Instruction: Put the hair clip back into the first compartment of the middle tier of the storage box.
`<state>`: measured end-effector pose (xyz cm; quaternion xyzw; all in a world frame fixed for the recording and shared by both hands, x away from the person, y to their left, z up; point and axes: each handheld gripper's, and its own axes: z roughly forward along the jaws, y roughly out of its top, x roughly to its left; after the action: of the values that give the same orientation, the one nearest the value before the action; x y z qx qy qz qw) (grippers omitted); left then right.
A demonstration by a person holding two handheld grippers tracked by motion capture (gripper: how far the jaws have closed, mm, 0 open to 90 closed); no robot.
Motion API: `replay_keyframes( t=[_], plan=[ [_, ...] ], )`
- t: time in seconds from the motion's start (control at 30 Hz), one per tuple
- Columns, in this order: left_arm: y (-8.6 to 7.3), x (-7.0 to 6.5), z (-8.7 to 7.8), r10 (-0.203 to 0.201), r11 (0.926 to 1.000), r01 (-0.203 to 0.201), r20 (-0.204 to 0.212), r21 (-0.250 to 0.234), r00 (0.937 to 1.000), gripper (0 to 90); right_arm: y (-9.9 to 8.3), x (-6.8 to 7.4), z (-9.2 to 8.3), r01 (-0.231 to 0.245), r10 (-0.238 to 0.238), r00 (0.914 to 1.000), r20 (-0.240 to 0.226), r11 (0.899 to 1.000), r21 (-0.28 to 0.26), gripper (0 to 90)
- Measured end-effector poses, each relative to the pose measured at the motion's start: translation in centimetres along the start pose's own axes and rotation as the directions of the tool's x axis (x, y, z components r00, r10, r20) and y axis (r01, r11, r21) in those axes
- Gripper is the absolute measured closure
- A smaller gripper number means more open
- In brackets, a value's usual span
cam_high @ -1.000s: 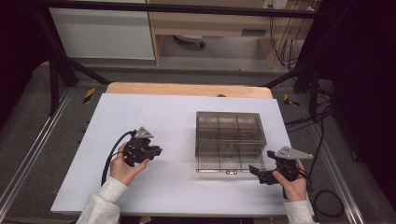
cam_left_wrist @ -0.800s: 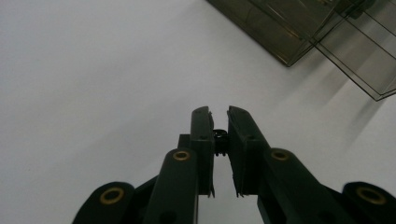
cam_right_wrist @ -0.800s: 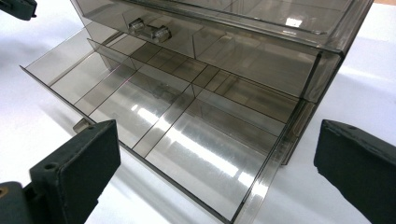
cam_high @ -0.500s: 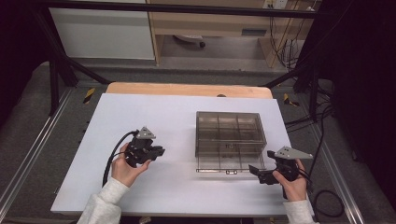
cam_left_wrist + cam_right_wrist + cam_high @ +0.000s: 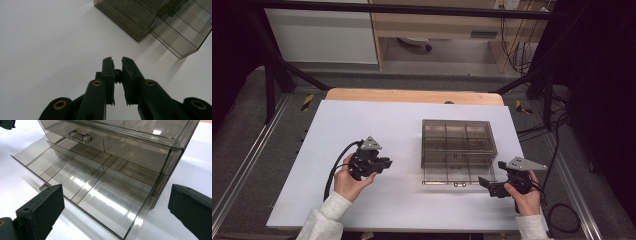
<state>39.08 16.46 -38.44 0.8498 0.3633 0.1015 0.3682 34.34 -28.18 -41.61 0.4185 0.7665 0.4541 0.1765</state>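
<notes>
A smoke-tinted clear plastic drawer box (image 5: 457,140) stands right of the table's middle. Its lower drawer (image 5: 457,176) is pulled out toward me, and its divided compartments (image 5: 100,192) are bare. My right gripper (image 5: 486,184) is held at the drawer's front right corner. Its jaws are open wide on either side of the drawer's front in the right gripper view (image 5: 116,195). My left gripper (image 5: 386,163) hovers over the white table, left of the box. Its jaws (image 5: 117,60) are nearly together on a small black part (image 5: 117,73).
The upper drawer is closed and has a clear knob (image 5: 80,135). The white table top (image 5: 362,120) lies on a wooden board (image 5: 412,96). A black cable (image 5: 337,167) loops from the left gripper. Metal frame rails (image 5: 242,165) run along both sides.
</notes>
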Motion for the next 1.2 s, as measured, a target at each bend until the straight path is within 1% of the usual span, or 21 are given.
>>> replay_keyframes(
  t=[0.13,0.5,0.97,1.2],
  plan=[
    [0.1,-0.3,0.0,0.001,1.0000,-0.001,0.007,-0.007,1.0000,80.2,0.0,0.0,0.0,0.001,-0.001,1.0000,0.000,1.000,-0.001,1.1],
    [0.3,-1.0,0.2,0.018,0.9998,-0.018,0.024,-0.002,0.9996,80.2,0.0,0.0,0.0,0.001,-0.001,1.0000,0.001,1.000,0.000,1.1],
    [0.6,-1.7,0.3,0.024,0.9997,-0.024,0.035,-0.009,0.9991,80.1,0.0,0.0,0.0,0.002,-0.002,1.0000,0.001,1.000,0.003,1.1],
    [0.8,-2.3,0.4,0.034,0.9994,-0.034,0.045,-0.010,0.9984,80.2,0.0,0.0,0.0,0.001,-0.001,1.0000,0.001,1.000,0.001,1.1]
  ],
)
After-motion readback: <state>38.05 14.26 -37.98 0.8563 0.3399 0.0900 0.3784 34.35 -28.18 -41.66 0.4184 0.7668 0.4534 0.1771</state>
